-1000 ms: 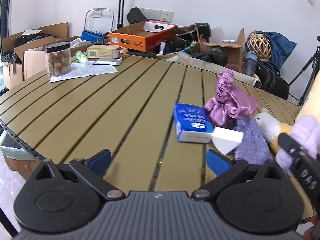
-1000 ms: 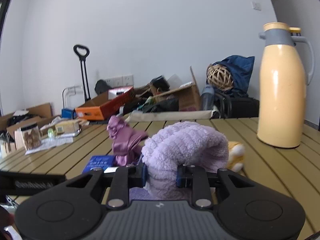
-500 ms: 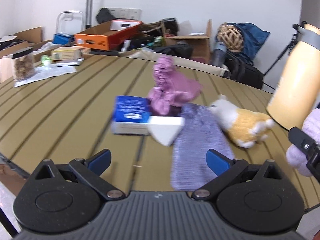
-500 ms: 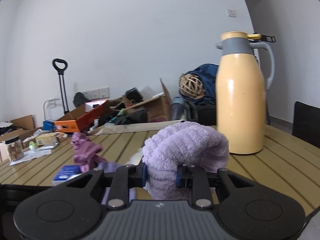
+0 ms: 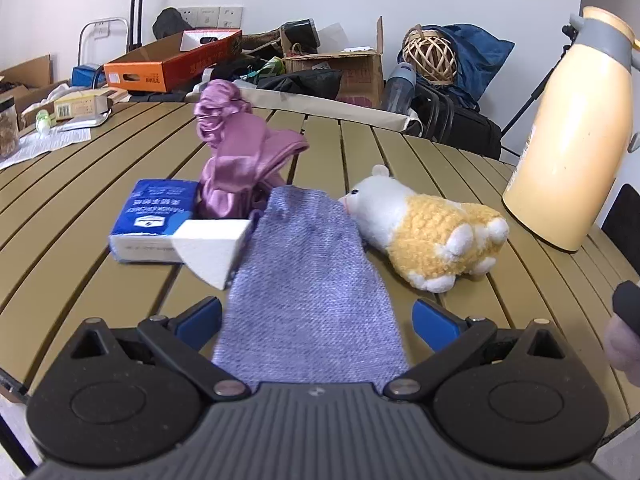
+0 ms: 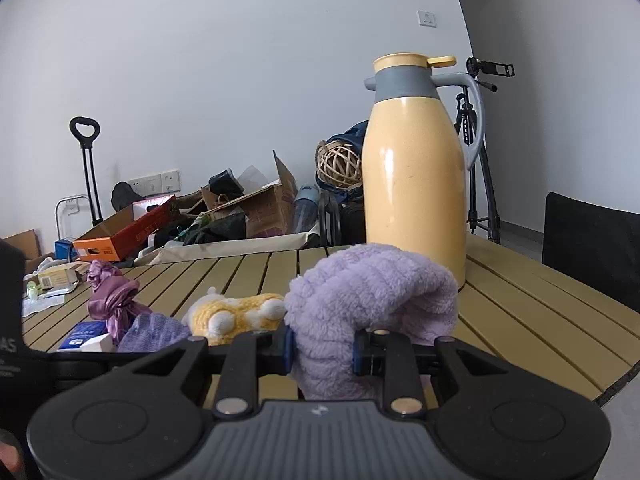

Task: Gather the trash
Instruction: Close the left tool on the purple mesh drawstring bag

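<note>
Clamping a fluffy lilac cloth [image 6: 370, 308], the right gripper [image 6: 322, 350] holds one item, while the wide-open left gripper [image 5: 316, 314] hovers over the uncollected knitted purple cloth [image 5: 308, 280] on the table [image 5: 100, 280].

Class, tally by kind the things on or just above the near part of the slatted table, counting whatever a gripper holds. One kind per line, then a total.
Cloth pieces: 3 (knitted purple cloth, shiny pink cloth, fluffy lilac cloth in the right gripper)
Soft toys: 1 (plush toy)
Tissue packs: 1 (blue pack)
White wedges: 1 (wedge)
Jugs: 1 (yellow jug)
Total: 7
</note>
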`<action>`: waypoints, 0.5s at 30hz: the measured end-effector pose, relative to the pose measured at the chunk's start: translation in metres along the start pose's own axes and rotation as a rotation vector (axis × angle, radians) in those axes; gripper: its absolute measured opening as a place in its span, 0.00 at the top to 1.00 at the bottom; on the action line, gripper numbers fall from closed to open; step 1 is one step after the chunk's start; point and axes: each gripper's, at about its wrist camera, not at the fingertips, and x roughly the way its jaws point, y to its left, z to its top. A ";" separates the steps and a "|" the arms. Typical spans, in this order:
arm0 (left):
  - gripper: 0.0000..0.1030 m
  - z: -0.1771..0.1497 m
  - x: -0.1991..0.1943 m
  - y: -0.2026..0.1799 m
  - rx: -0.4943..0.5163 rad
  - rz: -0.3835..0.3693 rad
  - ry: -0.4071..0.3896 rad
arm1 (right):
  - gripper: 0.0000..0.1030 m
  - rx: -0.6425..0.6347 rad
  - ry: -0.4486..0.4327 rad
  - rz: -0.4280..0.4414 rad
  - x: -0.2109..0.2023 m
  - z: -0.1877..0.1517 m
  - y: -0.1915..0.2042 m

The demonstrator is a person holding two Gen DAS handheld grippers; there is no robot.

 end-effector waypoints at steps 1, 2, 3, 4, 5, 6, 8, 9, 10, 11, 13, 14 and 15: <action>0.00 0.000 0.001 -0.003 0.010 0.006 -0.001 | 0.76 0.000 -0.001 -0.001 -0.001 0.000 -0.002; 0.00 -0.001 0.002 -0.007 0.024 0.019 -0.002 | 0.76 0.001 -0.002 -0.002 -0.002 0.000 -0.003; 0.00 -0.003 0.003 -0.011 0.040 0.031 -0.003 | 0.76 0.001 -0.002 -0.004 -0.002 0.000 -0.004; 0.00 -0.004 0.004 -0.016 0.056 0.043 -0.005 | 0.76 0.001 -0.002 -0.006 -0.002 0.000 -0.005; 0.00 -0.006 0.006 -0.019 0.070 0.056 -0.006 | 0.76 0.001 -0.001 -0.008 -0.002 0.000 -0.005; 0.00 -0.007 0.007 -0.023 0.083 0.073 -0.008 | 0.76 0.001 0.000 -0.010 -0.002 0.000 -0.006; 0.00 -0.010 0.009 -0.028 0.101 0.099 -0.015 | 0.76 0.001 0.001 -0.014 -0.002 -0.001 -0.007; 0.00 -0.011 0.010 -0.030 0.107 0.110 -0.021 | 0.76 0.000 0.002 -0.015 -0.003 -0.001 -0.007; 0.00 -0.011 0.010 -0.031 0.106 0.115 -0.024 | 0.76 0.000 0.003 -0.015 -0.003 -0.001 -0.008; 0.00 -0.011 0.011 -0.032 0.104 0.117 -0.025 | 0.76 0.001 0.004 -0.017 -0.003 -0.001 -0.009; 0.00 -0.011 0.011 -0.032 0.106 0.119 -0.027 | 0.76 0.003 0.007 -0.018 -0.003 -0.001 -0.009; 0.00 -0.011 0.011 -0.032 0.105 0.118 -0.029 | 0.76 0.004 0.009 -0.018 -0.003 -0.002 -0.010; 0.00 -0.011 0.011 -0.032 0.106 0.118 -0.029 | 0.76 0.005 0.010 -0.018 -0.002 -0.002 -0.010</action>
